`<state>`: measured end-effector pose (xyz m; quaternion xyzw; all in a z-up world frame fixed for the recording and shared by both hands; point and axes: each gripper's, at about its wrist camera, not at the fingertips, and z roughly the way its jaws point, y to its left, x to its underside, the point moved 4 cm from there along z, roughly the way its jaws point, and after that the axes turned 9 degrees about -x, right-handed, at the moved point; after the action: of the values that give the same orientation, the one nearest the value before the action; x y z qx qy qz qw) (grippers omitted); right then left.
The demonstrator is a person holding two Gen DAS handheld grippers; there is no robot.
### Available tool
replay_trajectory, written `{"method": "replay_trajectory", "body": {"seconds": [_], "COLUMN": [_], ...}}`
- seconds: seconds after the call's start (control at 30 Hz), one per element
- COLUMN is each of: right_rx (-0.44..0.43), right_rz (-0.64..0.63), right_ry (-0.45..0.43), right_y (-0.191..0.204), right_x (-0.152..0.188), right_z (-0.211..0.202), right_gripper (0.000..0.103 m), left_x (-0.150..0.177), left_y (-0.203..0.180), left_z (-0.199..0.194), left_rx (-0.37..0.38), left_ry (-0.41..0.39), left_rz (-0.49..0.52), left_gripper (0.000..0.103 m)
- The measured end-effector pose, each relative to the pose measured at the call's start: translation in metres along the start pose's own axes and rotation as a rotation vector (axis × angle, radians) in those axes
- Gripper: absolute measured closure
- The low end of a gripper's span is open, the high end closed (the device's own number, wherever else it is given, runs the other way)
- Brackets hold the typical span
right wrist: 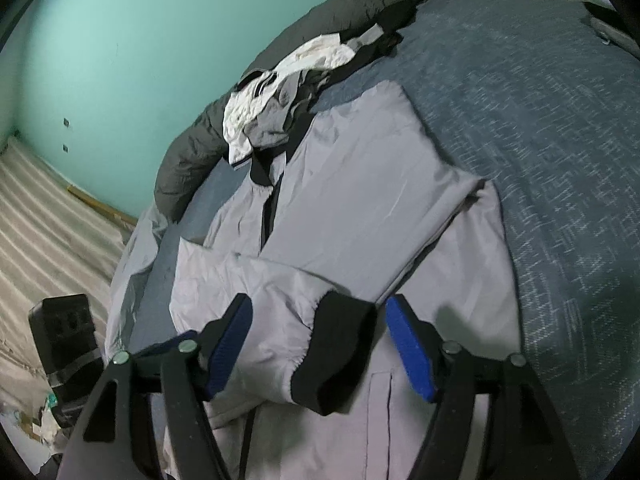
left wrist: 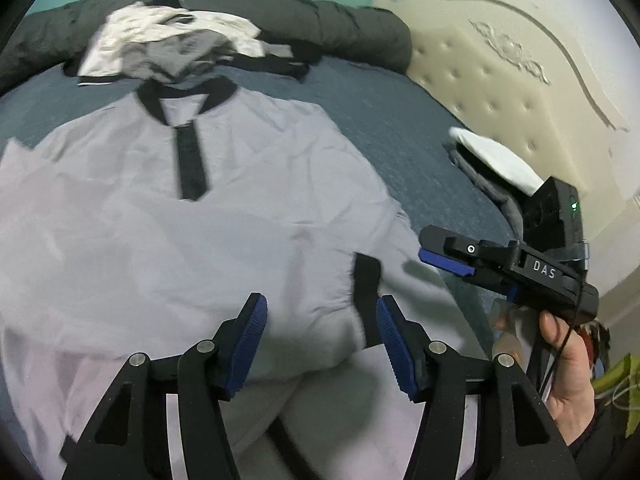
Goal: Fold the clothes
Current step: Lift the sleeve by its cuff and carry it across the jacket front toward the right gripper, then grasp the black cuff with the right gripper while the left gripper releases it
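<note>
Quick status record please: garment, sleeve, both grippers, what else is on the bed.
garment: light grey jacket with black collar, spread front up on the blue bedspread
sleeve: folded across the front, black cuff lying between the right gripper's pads
left gripper: open, above the jacket, nothing held
right gripper: open, cuff not pinched
other: crumpled clothes pile beyond the collar

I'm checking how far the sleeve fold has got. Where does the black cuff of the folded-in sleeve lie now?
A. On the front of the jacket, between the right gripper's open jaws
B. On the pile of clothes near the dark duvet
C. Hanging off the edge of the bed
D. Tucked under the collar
A: the black cuff rests on the light jacket, with the right gripper open around it, pads apart.
</note>
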<state>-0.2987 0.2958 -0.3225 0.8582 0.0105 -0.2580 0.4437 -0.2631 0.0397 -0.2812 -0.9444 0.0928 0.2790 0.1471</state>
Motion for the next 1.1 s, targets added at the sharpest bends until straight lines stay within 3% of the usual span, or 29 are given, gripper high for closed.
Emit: {"method": "replay_trajectory", "body": {"seconds": [0.37,0.67,0.77,0.93,1.1], "right_rx": [0.046,0.074,0.097,0.155,0.158], "right_rz": [0.021,-0.035,-0.05,-0.106,-0.14], "right_ry": [0.082,0.107,0.114,0.107,0.079], "right_y": [-0.011,-0.005,-0.004,-0.002,0.005], "right_x": [0.01,0.018,0.019,0.019,0.018], "right_z": [0.032,0.046,0.05,0.052,0.046], "right_gripper": [0.03,0.032,0.046,0.084,0.098], "left_x": [0.045,0.066,0.07,0.08,0.084], "left_y": [0.096,0.126,0.132,0.141,0.143], "left_z": [-0.027,-0.031,-0.028,-0.023,-0.017], "left_rx": [-0.152,-0.153,-0.154,-0.149,-0.149], "left_ry": [-0.044,-0.086,-0.087,-0.083,-0.077], "left_rz": [-0.197,-0.25,-0.253,-0.268,-0.265], "left_gripper": [0.042,0.042,0.042,0.042,0.042]}}
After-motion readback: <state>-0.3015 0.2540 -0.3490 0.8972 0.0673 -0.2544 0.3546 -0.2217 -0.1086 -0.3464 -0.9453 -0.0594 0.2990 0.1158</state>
